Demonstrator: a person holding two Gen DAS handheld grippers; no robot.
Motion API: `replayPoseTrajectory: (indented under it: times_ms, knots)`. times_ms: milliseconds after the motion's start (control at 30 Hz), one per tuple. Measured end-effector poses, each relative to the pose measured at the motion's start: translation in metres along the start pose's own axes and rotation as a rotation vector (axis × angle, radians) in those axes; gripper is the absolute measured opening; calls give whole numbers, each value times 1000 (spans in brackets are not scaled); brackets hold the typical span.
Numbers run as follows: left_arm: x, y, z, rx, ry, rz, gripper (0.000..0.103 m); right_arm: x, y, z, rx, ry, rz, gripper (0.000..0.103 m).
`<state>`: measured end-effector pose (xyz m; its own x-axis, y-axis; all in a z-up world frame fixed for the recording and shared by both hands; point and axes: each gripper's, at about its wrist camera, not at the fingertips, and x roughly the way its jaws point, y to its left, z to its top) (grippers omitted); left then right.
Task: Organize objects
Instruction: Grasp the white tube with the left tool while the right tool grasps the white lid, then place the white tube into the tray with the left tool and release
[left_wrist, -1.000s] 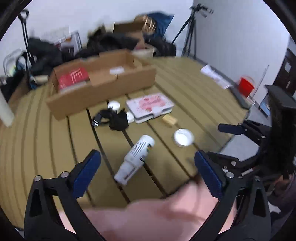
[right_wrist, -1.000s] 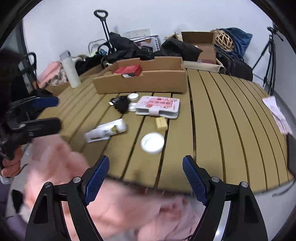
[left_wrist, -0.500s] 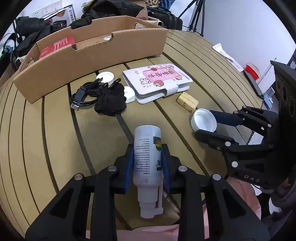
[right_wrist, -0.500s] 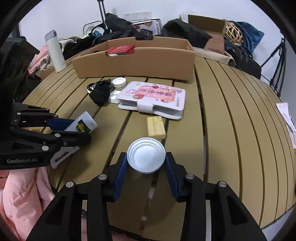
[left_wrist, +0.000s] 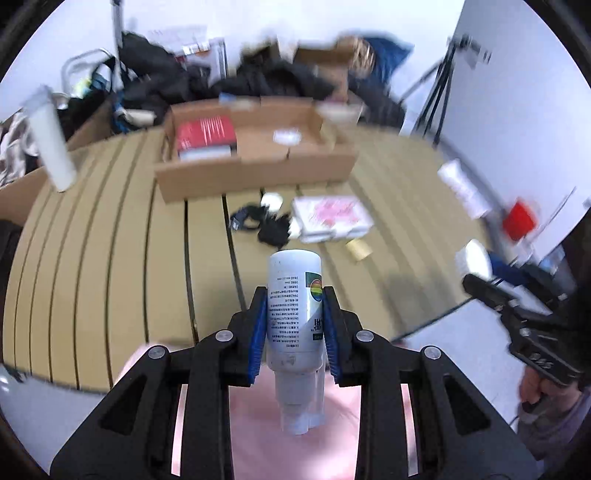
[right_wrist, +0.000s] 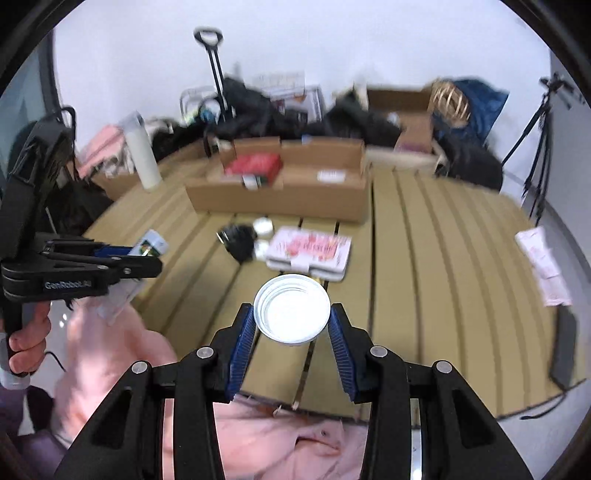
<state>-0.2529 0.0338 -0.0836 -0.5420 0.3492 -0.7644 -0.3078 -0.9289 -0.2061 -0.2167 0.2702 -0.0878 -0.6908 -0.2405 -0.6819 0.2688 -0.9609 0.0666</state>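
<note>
My left gripper (left_wrist: 294, 302) is shut on a white bottle (left_wrist: 294, 306) with a printed label, held above the table's near edge. My right gripper (right_wrist: 291, 317) is shut on a round white lid (right_wrist: 291, 313), also raised over the near edge. The left gripper with the bottle shows in the right wrist view (right_wrist: 147, 251); the right gripper with the lid shows in the left wrist view (left_wrist: 476, 266). An open cardboard box (left_wrist: 258, 173) with a red book (left_wrist: 206, 133) stands further back on the slatted wooden table (left_wrist: 110, 240).
On the table lie a pink-patterned case (right_wrist: 308, 249), a black cable bundle (right_wrist: 238, 240), two small white caps (right_wrist: 263, 223), a tan block (left_wrist: 358, 249) and a tall white flask (right_wrist: 142, 155). Bags and boxes crowd the far side. A tripod (right_wrist: 535, 147) stands right.
Both grippers closed on their objects half a second ago and have since lifted them off the table and pulled back toward me.
</note>
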Motion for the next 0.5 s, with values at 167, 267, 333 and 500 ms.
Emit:
replayPoseTrajectory:
  times_ms: [167, 267, 333, 500]
  knots:
    - [-74, -11, -42, -86, -118, -8, 24, -57, 25, -16, -33, -38, 38, 44]
    - [-88, -15, -61, -91, -108, -6, 24, -75, 44, -28, -64, -67, 75, 44]
    - [-93, -18, -66, -87, -104, 10, 24, -78, 56, -35, -84, -68, 90, 44]
    - [-98, -20, -64, -82, -126, -10, 24, -75, 69, -40, -106, -58, 102, 44]
